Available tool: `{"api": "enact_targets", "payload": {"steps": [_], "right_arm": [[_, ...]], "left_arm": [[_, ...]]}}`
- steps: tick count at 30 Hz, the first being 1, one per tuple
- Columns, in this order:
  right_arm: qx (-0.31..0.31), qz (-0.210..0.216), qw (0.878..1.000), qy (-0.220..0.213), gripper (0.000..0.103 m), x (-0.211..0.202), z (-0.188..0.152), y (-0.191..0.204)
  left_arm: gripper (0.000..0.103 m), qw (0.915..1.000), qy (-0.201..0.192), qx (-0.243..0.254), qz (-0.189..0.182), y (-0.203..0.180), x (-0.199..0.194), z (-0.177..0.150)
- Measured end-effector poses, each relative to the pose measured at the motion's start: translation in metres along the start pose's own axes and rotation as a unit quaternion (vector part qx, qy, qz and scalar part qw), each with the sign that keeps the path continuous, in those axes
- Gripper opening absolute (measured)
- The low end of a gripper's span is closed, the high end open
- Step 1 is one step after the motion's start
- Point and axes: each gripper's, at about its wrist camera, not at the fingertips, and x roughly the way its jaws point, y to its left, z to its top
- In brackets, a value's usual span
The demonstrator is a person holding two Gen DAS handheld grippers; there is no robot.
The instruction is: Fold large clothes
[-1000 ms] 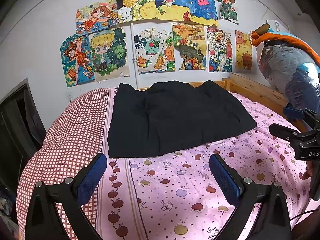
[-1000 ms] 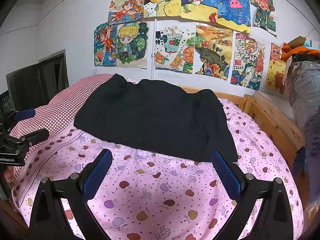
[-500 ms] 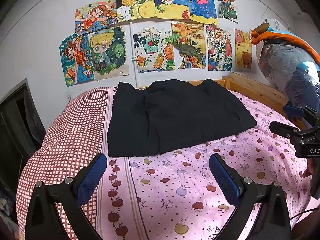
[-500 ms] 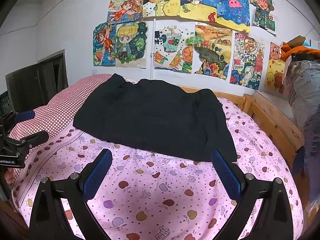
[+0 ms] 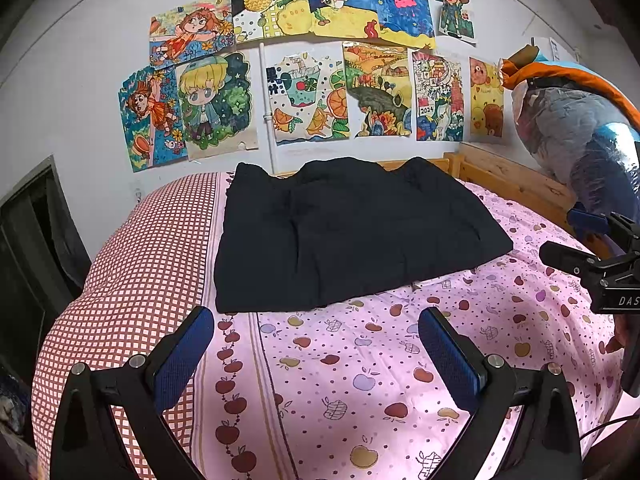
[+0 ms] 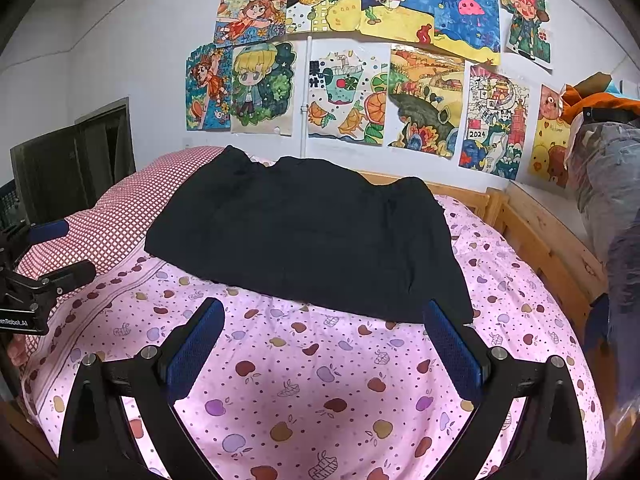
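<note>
Pink bed, black garment, "2024" drawing

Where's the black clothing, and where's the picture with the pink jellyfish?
black clothing (image 5: 352,232), left wrist view, middle of the fabric.
pink jellyfish picture (image 6: 466,16), right wrist view, blue area beside the jellyfish.

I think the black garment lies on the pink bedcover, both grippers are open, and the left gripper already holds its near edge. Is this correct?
Not fully. The left gripper holds nothing: in the left wrist view its jaws stand open over the pink bedcover, short of the black garment. The garment does lie on the bedcover, and the right gripper is open too.
</note>
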Motion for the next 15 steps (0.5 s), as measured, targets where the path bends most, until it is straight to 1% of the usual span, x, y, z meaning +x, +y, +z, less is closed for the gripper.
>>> {"api": "enact_targets", "payload": {"steps": [7,12,15], "right_arm": [[0.001,-0.001,1.000,0.001,0.098,0.0002,-0.0003,-0.0002],[0.002,-0.002,1.000,0.005,0.098,0.0017,-0.0006,-0.0019],[0.003,-0.003,1.000,0.007,0.098,0.0026,-0.0004,-0.0024]], "left_arm": [[0.103,1.0000,-0.001,-0.001,-0.004,-0.0005,-0.0001,-0.0003],[0.103,0.9999,-0.001,0.004,-0.016,-0.0023,-0.0012,-0.0031],[0.103,0.9998,-0.001,0.014,-0.015,-0.0051,-0.0019,-0.0033]]}}
